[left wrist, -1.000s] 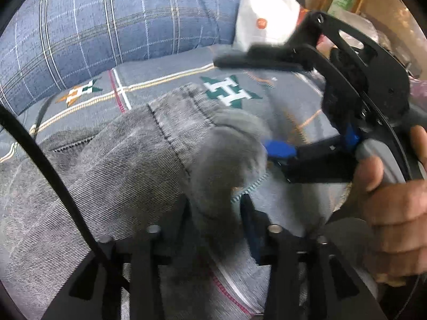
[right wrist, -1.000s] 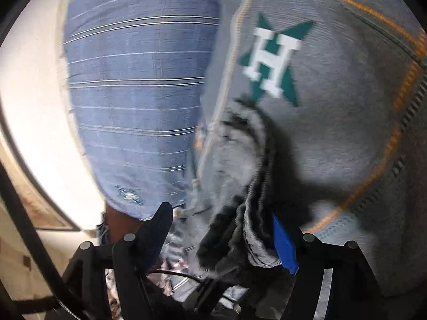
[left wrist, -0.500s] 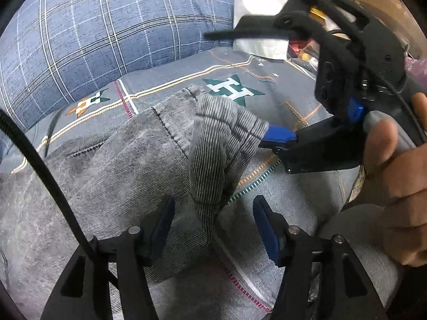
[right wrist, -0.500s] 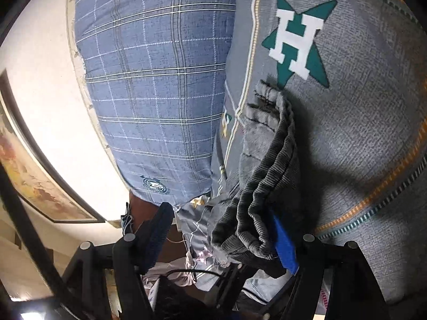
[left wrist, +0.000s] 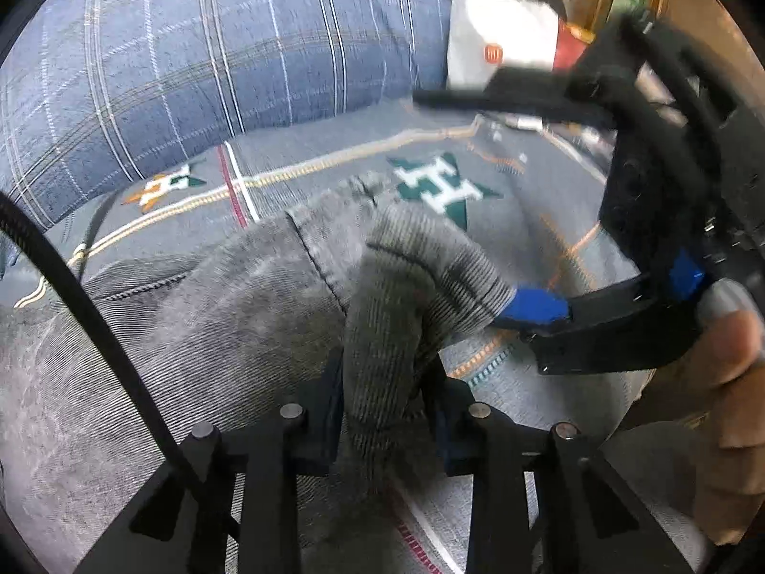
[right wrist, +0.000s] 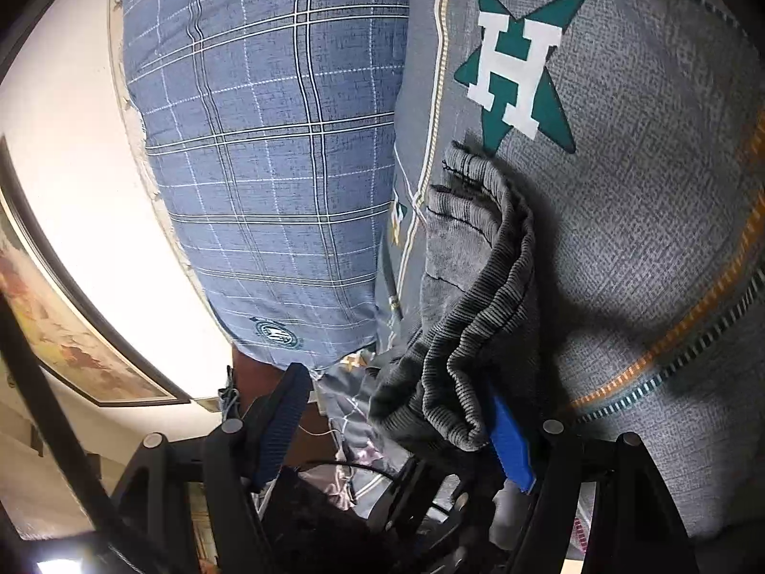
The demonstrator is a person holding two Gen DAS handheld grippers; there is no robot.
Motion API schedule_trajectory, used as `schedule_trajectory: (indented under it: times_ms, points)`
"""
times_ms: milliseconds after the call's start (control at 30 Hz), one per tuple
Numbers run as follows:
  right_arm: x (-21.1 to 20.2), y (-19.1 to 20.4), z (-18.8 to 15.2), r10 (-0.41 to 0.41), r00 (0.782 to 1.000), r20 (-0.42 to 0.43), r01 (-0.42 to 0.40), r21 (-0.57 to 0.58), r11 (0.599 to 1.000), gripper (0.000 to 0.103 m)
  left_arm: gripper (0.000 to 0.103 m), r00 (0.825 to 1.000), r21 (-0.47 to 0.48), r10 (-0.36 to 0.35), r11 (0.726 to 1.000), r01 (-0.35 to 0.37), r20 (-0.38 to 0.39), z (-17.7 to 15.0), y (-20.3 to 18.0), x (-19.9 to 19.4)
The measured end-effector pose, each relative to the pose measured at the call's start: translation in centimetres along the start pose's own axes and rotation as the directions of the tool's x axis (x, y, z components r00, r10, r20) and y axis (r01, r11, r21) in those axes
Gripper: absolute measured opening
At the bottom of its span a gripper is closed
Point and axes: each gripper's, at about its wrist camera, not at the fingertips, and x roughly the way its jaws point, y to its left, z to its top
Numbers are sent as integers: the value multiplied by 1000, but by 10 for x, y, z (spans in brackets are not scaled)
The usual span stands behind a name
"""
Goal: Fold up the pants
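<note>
A bunched fold of the grey pants (left wrist: 411,296) is pinched by the left tongs (left wrist: 387,397), which have just been closing. The right tongs (right wrist: 397,430) are kept wide, one blue pad only touching the fabric, on the bed (right wrist: 645,201) near the pillow (right wrist: 267,143).

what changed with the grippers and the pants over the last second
The left gripper opened off the bunched cuff of the grey pants, then its jaws have just been closing and now pinch it again. The right gripper kept its jaws wide, its blue pad against the same cuff. The pants stayed on the bedsheet.
</note>
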Motion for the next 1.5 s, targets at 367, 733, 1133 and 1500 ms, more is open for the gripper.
schedule_trajectory:
  times_ms: [367,733,1133,1500]
  points:
    - [-8,-5,2,-68,997,46,67,14,998,74,15,1000,-14,-5,1000,5,-26,-1,-1,3]
    - [-2,4,-1,-302,948,101,309,-70,948,46,14,1000,6,4,1000,-4,-15,-5,-11,-4]
    - [1,31,-9,-277,954,119,297,-213,931,22,14,999,-53,-23,998,25,47,-4,-1,-22]
    - [28,71,-45,-213,976,51,214,-417,883,22,13,986,-266,-37,961,79,163,-33,36,-63]
